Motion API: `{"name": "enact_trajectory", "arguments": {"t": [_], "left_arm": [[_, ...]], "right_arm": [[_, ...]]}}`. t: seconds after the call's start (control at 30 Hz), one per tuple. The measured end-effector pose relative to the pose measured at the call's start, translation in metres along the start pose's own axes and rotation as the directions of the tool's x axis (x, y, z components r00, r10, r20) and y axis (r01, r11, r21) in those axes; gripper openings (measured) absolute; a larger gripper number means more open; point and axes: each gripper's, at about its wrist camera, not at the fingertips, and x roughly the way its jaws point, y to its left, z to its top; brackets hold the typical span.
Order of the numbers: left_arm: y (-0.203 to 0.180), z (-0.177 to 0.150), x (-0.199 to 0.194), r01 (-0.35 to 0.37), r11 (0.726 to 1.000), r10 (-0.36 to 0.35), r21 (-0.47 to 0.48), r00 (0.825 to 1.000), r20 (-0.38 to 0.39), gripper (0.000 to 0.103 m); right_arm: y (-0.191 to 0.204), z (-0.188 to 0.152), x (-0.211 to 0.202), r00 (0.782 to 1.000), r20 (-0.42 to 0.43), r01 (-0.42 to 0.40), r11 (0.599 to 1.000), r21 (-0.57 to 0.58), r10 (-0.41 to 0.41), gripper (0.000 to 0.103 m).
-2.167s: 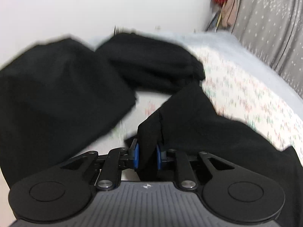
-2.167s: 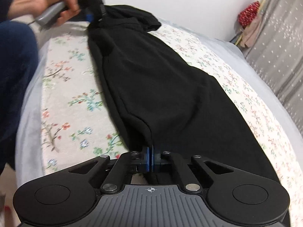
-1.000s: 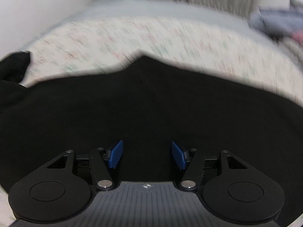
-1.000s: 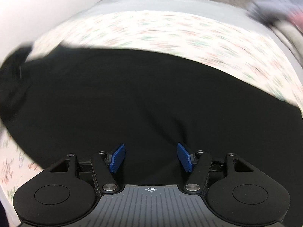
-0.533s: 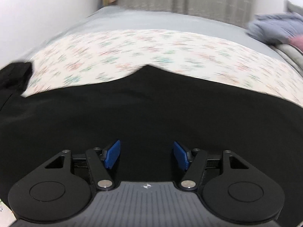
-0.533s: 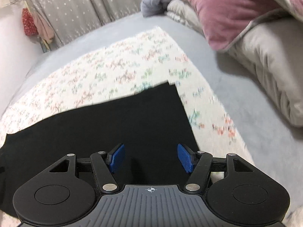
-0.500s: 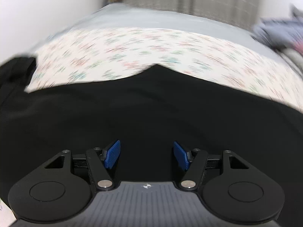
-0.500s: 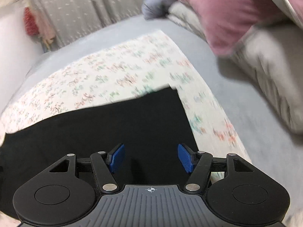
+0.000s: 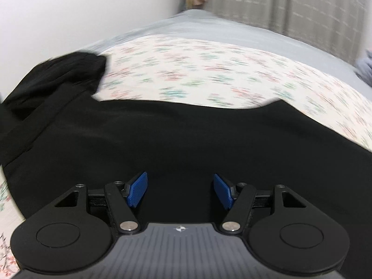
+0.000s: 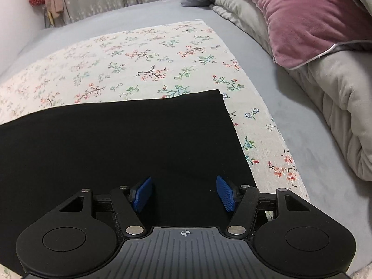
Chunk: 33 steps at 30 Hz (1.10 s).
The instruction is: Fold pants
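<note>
Beyond the pants' (image 10: 121, 139) square end, floral cloth (image 10: 148, 60) lies bare; right tool (image 10: 184, 194) closing on nothing, left tool (image 9: 180, 189) released.

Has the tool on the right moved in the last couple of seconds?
Yes. The right tool let go of the pants and swung toward the pink pillow, now over the pants' end, jaws closing on nothing.

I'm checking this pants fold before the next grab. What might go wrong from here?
The pants lie flat on the floral cloth, so the right gripper, its jaws closing with nothing pinched, may catch that cloth too. The bunched end near the left gripper could leave the fold lumpy.
</note>
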Motion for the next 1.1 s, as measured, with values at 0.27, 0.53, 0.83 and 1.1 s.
{"name": "enact_trajectory", "arguments": {"t": [0.27,0.53,0.83,1.1], "left_arm": [[0.060,0.007,-0.004,-0.086,0.982,0.087,-0.169,0.996,-0.001,0.075],[0.035,-0.002,-0.036,-0.007,0.997,0.014,-0.083,0.996,0.084,0.076],[-0.080,-0.060,-0.058,0.154,0.921,-0.171,0.357,0.985,0.016,0.082],[-0.082,-0.053,-0.053,0.152,0.947,-0.158,0.284,0.987,-0.003,0.088]], "right_arm": [[0.020,-0.001,-0.013,0.993,0.094,0.073,0.994,-0.087,-0.064,0.065],[0.058,-0.008,-0.034,0.968,0.129,-0.191,0.967,-0.166,0.214,0.065],[0.116,-0.038,-0.025,0.978,-0.039,-0.203,0.906,-0.370,0.203,0.068],[0.036,-0.023,-0.015,0.999,-0.003,-0.032,0.989,-0.145,0.032,0.080]]}}
